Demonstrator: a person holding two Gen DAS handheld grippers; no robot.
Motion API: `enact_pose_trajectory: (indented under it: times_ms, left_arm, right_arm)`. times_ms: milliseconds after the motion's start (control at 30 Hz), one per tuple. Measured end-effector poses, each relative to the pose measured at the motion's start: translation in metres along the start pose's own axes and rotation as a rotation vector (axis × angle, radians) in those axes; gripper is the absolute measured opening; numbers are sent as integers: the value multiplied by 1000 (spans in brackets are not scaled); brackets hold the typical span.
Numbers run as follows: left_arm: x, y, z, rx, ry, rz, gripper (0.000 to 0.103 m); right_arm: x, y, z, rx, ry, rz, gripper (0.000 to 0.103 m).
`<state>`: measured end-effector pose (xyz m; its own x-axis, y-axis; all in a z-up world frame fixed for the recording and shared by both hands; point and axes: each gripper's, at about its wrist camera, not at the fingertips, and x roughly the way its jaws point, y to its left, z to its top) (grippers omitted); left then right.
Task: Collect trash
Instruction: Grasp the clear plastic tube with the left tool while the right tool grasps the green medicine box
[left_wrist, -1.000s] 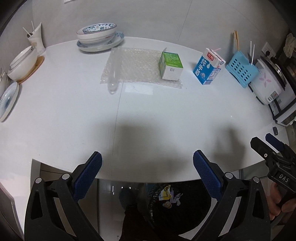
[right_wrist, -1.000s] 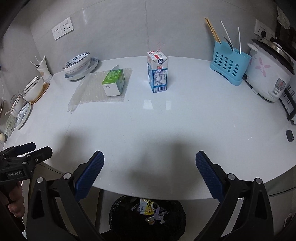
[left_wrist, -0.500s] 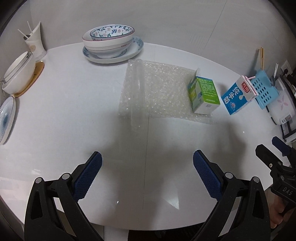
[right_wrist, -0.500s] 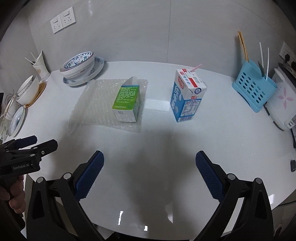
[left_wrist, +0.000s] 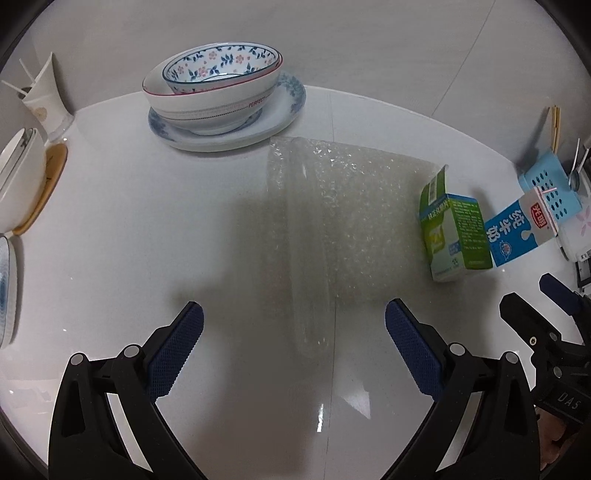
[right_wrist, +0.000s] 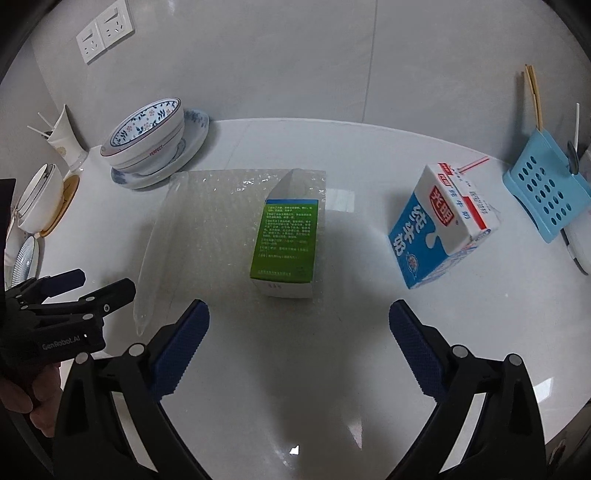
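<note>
A clear bubble-wrap sheet (left_wrist: 332, 221) lies flat on the white table (left_wrist: 129, 240), its near end rolled. My left gripper (left_wrist: 293, 343) hangs open just short of that rolled end. On the sheet's right edge stands a green and white carton (right_wrist: 288, 243) with its top flap up. My right gripper (right_wrist: 299, 343) is open a little in front of this carton. A blue and white milk carton (right_wrist: 439, 229) with a straw stands to the right. Each gripper shows in the other's view: the left gripper (right_wrist: 77, 288) and the right gripper (left_wrist: 543, 306), both open.
Stacked patterned bowls on a plate (left_wrist: 221, 99) stand behind the sheet. White bowls on a wooden coaster (left_wrist: 22, 184) and a cup (left_wrist: 44, 99) line the left edge. A blue utensil holder (right_wrist: 546, 192) with chopsticks stands at the right. Wall sockets (right_wrist: 105, 33) are behind.
Both grippers have moved forward over the table and lower, from the table's front edge above a black bin to just in front of the bubble wrap and the green carton. Both stayed open.
</note>
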<state>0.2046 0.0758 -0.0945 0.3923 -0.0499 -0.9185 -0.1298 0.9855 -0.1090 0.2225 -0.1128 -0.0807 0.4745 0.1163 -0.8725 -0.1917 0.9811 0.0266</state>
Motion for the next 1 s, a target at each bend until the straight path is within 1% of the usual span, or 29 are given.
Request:
enact_pose_trajectory:
  times_ms: [133, 233, 400, 467, 533, 600, 633, 700, 767, 800, 833, 867, 900, 933, 1000]
  left_arm:
    - [15, -1, 19, 14, 19, -5, 97]
    - [28, -3, 29, 28, 39, -3, 96]
    - [48, -5, 45, 26, 74, 16, 94]
    - [54, -6, 49, 27, 83, 20, 92]
    - [60, -5, 53, 23, 91, 40, 89]
    - [67, -3, 56, 10, 104, 44, 82]
    - [70, -2, 58, 3, 108, 42, 80]
    - [76, 0, 60, -9, 124, 52, 72]
    - [80, 3, 62, -24, 131, 51, 69]
    - [80, 4, 62, -25, 133, 50, 62]
    - [82, 5, 65, -23, 133, 45, 59]
    - [83, 5, 66, -20, 134, 45, 54]
    - [84, 7, 66, -17, 136, 47, 47]
    - [84, 7, 66, -16, 138, 43, 44]
    - [84, 6, 66, -13, 137, 43, 34]
  right_arm:
    - [22, 1, 13, 42, 56, -4, 86]
    - [35, 0, 23, 84, 96, -4, 79]
    - [47, 0, 36, 102, 123, -6, 70]
    - [52, 1, 41, 108, 136, -4, 68]
    - [59, 3, 46, 111, 149, -10, 67]
    - [67, 4, 49, 116, 168, -9, 64]
    - [70, 4, 50, 119, 177, -8, 63]
    - [78, 6, 52, 125, 202, -10, 55]
    - [84, 7, 52, 136, 221, -2, 51]
    - [86, 7, 52, 139, 224, 3, 46]
    - [87, 8, 52, 136, 226, -1, 46]
    - [87, 8, 52, 135, 224, -4, 46]
    - [88, 9, 52, 134, 223, -4, 45]
    - [88, 9, 53, 130, 222, -4, 45]
    - [90, 10, 55, 130, 222, -3, 45]
